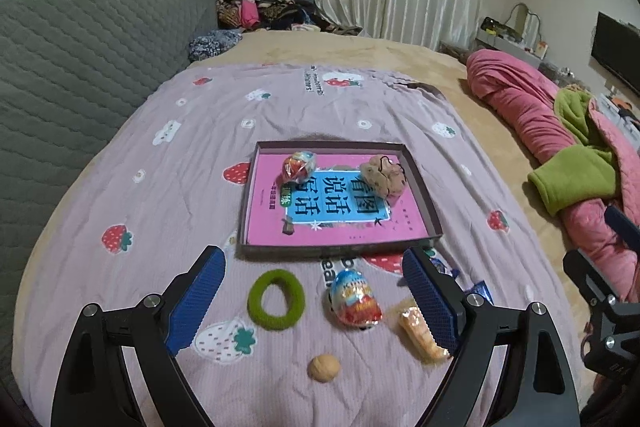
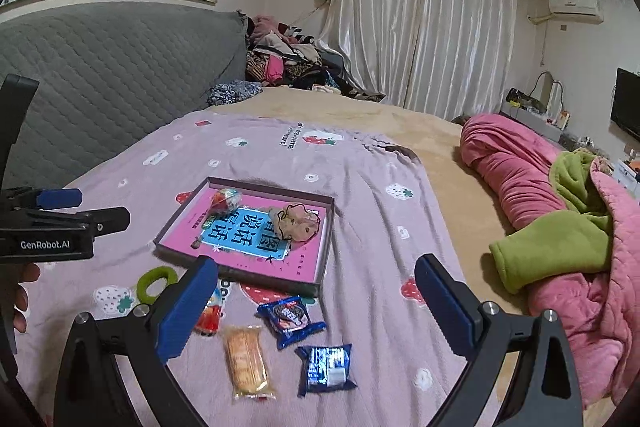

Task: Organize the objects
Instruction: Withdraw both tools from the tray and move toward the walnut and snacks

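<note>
A shallow box [image 1: 426, 205] [image 2: 326, 251] lies on the lilac bedspread with a pink book, a toy egg [image 1: 298, 165] [image 2: 226, 201] and a beige plush [image 1: 382, 177] [image 2: 298, 223] in it. In front of it lie a green hair ring [image 1: 276, 299] [image 2: 154, 283], a second toy egg [image 1: 354, 299] [image 2: 210, 315], a walnut [image 1: 324, 367], a cracker pack [image 1: 422, 333] [image 2: 246, 361] and two blue snack packs [image 2: 292, 319] [image 2: 326, 369]. My left gripper [image 1: 314, 285] is open above the ring and egg. My right gripper [image 2: 316, 287] is open above the snack packs.
A grey quilted headboard [image 1: 80, 59] runs along the left. A pink and green quilt [image 2: 560, 227] is heaped on the right of the bed. Clothes [image 2: 288, 63] are piled at the far end by the curtains.
</note>
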Demonstrator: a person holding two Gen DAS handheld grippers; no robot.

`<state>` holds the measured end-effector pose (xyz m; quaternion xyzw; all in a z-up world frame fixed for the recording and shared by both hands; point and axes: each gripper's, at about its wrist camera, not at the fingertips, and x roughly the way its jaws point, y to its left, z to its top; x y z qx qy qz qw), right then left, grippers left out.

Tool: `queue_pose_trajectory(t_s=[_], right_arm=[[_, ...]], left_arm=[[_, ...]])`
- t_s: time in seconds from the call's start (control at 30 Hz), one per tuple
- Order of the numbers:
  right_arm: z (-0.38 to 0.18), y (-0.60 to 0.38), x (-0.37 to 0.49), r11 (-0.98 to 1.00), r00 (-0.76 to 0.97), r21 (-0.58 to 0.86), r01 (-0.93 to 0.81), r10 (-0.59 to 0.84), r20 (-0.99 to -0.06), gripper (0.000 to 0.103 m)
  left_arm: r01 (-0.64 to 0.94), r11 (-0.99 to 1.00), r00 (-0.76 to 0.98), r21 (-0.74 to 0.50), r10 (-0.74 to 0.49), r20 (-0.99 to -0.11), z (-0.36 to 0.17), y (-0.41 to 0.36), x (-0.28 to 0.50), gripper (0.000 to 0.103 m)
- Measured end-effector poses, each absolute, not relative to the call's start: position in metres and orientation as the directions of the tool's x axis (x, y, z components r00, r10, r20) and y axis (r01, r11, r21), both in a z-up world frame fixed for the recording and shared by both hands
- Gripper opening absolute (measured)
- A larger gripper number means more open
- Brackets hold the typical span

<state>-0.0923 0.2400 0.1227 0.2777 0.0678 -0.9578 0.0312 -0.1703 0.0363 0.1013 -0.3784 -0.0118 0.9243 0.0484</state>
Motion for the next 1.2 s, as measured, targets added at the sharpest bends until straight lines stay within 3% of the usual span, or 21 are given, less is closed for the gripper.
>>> queue_pose_trajectory(t_s=[0.77, 1.2], right_arm=[[0.112, 0.273, -0.026, -0.989, -0.848, -0.135, 0.064, 0.017, -0.53, 0.1], [0.095, 0.276, -0.022, -0.99, -0.849, -0.117, 0.075, -0.002, -0.529, 0.1]], left_arm=[[-0.063, -0.998, -0.767, 0.017, 0.038, -0.641, 0.098, 0.062, -0.083, 0.091], [-0.055, -0.998, -0.76, 0.015, 0.032, -0.649, 0.076, 0.058, -0.071, 0.091]])
